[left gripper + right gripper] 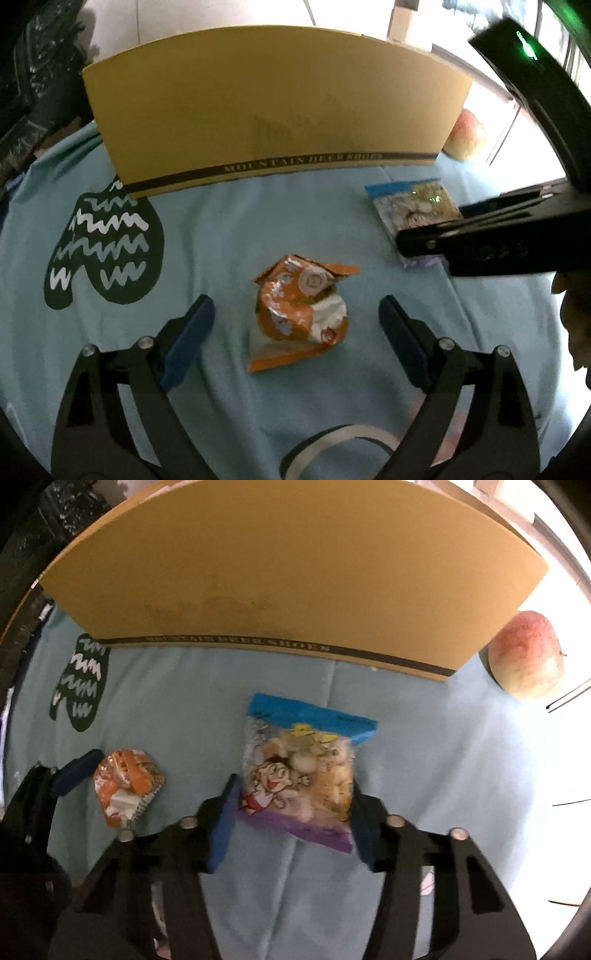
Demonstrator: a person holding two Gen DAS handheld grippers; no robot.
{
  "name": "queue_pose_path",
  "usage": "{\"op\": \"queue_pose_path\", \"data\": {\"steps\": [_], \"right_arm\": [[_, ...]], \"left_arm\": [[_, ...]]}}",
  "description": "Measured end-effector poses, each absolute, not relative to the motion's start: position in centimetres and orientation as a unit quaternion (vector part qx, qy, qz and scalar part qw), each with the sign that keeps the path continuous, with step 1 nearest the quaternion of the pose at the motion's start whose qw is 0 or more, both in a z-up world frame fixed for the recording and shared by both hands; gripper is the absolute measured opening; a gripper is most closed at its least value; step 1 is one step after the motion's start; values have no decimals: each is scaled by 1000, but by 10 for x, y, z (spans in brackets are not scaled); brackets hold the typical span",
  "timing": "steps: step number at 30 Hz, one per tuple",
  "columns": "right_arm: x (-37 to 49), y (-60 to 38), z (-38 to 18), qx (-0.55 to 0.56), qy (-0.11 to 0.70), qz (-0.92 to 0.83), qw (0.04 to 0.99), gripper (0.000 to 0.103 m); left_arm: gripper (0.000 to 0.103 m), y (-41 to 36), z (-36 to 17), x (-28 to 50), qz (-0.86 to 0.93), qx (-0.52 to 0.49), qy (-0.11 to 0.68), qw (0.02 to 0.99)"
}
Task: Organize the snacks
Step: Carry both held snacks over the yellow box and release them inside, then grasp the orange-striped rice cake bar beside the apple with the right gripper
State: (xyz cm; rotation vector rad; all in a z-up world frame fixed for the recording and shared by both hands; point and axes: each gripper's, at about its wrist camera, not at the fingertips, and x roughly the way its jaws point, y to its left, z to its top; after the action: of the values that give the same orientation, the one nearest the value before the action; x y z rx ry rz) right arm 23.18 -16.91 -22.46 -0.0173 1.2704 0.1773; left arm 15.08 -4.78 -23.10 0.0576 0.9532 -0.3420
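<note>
The left gripper (297,332) is hanging with its 2 blue fingers (188,339) spread wide, not touching the crumpled orange snack bag (299,314) lying between them on the light blue cloth (221,229). The right gripper (291,816) is squeezing the clear snack bag (299,771) with the cartoon kid, both pads pressing its 2 sides. Behind both bags, a yellow shoe box (273,110) is standing. A reddish apple (526,655) is sitting just beside the box's right end.
</note>
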Motion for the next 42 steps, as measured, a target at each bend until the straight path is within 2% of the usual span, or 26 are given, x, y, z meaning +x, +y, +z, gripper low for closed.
{"op": "queue_pose_path", "data": {"steps": [1, 3, 4, 5, 11, 17, 25, 32, 34, 35, 36, 37, 38, 42], "right_arm": [[232, -172, -224, -6, 593, 83, 801, 47], [229, -183, -224, -3, 595, 83, 800, 46], [226, -191, -224, 6, 595, 84, 799, 46], [223, -198, -225, 16, 595, 87, 799, 46], [209, -231, -218, 69, 582, 92, 805, 45], [189, -252, -193, 91, 558, 101, 818, 45], [190, -274, -101, 111, 484, 133, 858, 45], [252, -266, -13, 91, 423, 154, 888, 45], [276, -255, 2, 80, 412, 158, 894, 45], [289, -252, 7, 78, 410, 160, 894, 45], [302, -252, 10, 77, 415, 162, 892, 48], [322, -246, 4, 75, 433, 159, 884, 52], [334, -243, -2, 66, 446, 146, 880, 62], [346, -259, -12, 56, 449, 120, 884, 62]], "left_arm": [[80, -47, -230, 151, -168, 30, 454, 874], [60, -44, -226, 153, -165, 39, 455, 874], [56, -41, -225, 155, -164, 32, 457, 873], [46, -37, -223, 159, -166, 24, 459, 872], [45, -27, -218, 164, -178, 8, 465, 867], [45, -22, -191, 149, -189, -1, 434, 881], [45, -13, -115, 157, -189, -30, 359, 914], [46, -31, -24, 230, -171, -18, 305, 937], [47, -37, -8, 255, -158, -4, 301, 940], [53, -41, -4, 266, -149, 2, 303, 941], [80, -45, -2, 284, -130, 10, 311, 941], [94, -47, -6, 300, -110, 15, 327, 939], [101, -47, -14, 315, -85, 16, 349, 933], [101, -42, -31, 331, -65, -5, 390, 918]]}}
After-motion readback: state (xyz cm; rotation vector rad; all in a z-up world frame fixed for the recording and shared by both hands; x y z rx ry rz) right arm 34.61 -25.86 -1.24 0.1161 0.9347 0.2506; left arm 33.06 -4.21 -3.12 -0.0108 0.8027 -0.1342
